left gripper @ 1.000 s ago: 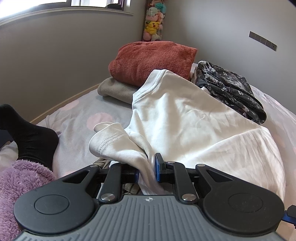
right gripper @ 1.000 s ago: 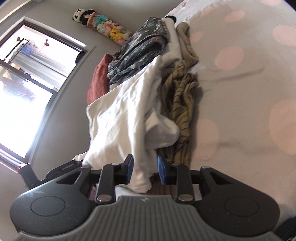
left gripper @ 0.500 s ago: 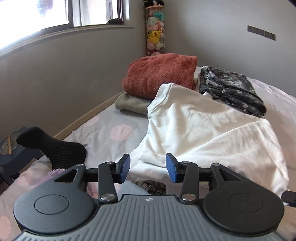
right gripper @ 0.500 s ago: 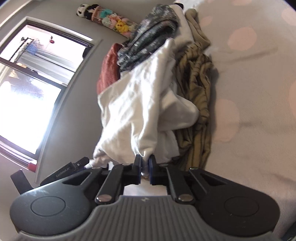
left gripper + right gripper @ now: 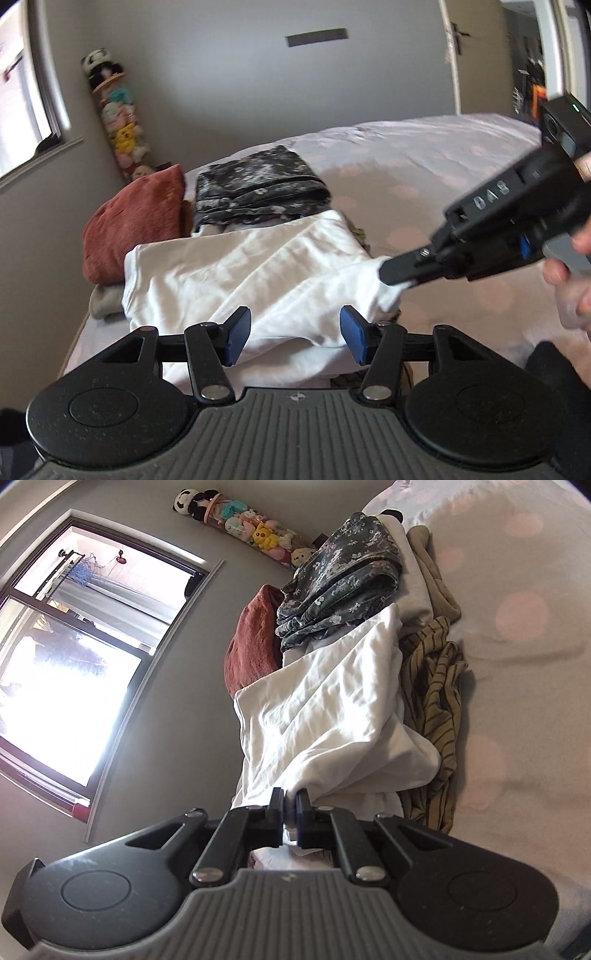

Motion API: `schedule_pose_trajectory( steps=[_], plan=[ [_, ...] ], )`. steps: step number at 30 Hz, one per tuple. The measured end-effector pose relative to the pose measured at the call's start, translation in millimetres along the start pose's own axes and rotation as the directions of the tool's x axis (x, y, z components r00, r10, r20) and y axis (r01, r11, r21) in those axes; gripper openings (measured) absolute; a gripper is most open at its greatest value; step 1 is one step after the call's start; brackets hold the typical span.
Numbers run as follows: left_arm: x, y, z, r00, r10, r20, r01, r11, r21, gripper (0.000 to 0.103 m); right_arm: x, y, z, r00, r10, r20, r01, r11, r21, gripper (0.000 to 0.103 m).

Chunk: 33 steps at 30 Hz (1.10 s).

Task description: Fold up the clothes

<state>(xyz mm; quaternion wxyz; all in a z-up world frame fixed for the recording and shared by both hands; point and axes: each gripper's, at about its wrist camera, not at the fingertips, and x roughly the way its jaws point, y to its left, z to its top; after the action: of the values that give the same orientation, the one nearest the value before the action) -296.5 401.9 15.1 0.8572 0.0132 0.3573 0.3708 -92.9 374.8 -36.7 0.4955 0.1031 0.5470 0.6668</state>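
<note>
Left wrist view: we look along our left gripper [image 5: 293, 338], whose blue-padded jaws stand wide apart with nothing between them, hovering just above the near edge of a white garment [image 5: 236, 273] spread over a bed [image 5: 424, 155]. The garment lies partly opened across a heap of clothes, likely so that it can be flattened before a fold. On the right, our right gripper [image 5: 397, 271] reaches in from the side, held by a hand [image 5: 569, 269] at the picture's edge, its black fingers closed on the garment's right corner and lifting it slightly, which seems meant to keep that edge taut. In the right wrist view the same right gripper [image 5: 290, 808] shows its jaws pinched nearly together on a bunch of white cloth. That view is rolled sideways, so the bed appears tilted; the tool points toward the far wall. Beyond the white garment lie a dark floral garment [image 5: 258, 190], neatly folded, and a rust-red fleece [image 5: 133, 225] on a grey piece [image 5: 105, 301] at the far left. An olive striped garment [image 5: 436, 716] lies crumpled under the white one's right side. We judge the white garment to be mid-fold: one corner gripped, the near edge free for the open left gripper to take.
</note>
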Motion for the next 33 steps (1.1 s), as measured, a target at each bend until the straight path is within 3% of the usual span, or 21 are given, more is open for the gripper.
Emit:
schedule_pose_trajectory(
  steps=[7,11,13,14,15,18,20,27,28,30,33],
  plan=[
    [21,-31,-3,0.999,-0.042,-0.024,0.045,0.99,0.133,0.052,4,2,-3,0.999,0.022,-0.023,-0.021,0.999,0.024,0.008],
    [33,-41,-1,1.0,-0.015,0.007,0.014,0.984,0.175,0.05,7,4,-4,0.999,0.038,-0.038,-0.037,0.999,0.027,0.008],
    [41,-41,3,1.0,-0.014,0.006,0.013,0.984,0.179,0.029,7,2,-4,0.998,0.045,-0.04,-0.044,0.999,0.03,0.008],
    [45,-39,5,0.999,-0.033,-0.009,0.034,0.985,0.172,0.01,6,2,-2,0.998,0.048,-0.037,-0.047,0.999,0.025,0.008],
    [46,-37,7,0.999,-0.034,-0.004,0.034,0.985,0.167,0.005,4,2,-1,0.998,0.051,-0.031,-0.05,0.999,0.015,0.009],
    [41,-26,19,1.0,-0.01,0.027,0.006,0.988,0.153,0.004,-8,-3,7,0.998,0.054,0.006,-0.054,0.998,-0.008,0.018],
    [37,-17,29,0.999,0.009,0.046,-0.015,0.99,0.142,0.004,-18,-14,13,0.998,0.034,0.049,-0.033,0.999,-0.009,0.018],
    [32,20,61,0.999,0.013,0.047,-0.017,0.995,0.094,0.004,-13,-59,24,0.986,-0.155,0.056,0.159,0.985,-0.068,0.02],
    [32,24,63,0.999,0.013,0.041,-0.017,0.996,0.088,0.004,-9,-63,24,0.986,-0.162,0.045,0.165,0.982,-0.096,0.021],
    [32,28,64,1.0,0.011,0.029,-0.013,0.997,0.079,0.004,2,-65,22,0.985,-0.169,0.022,0.171,0.97,-0.176,0.037],
    [32,30,65,1.0,0.007,0.018,-0.009,0.997,0.075,0.004,18,-62,17,0.98,-0.2,0.005,0.189,0.918,-0.348,0.037]
  ],
)
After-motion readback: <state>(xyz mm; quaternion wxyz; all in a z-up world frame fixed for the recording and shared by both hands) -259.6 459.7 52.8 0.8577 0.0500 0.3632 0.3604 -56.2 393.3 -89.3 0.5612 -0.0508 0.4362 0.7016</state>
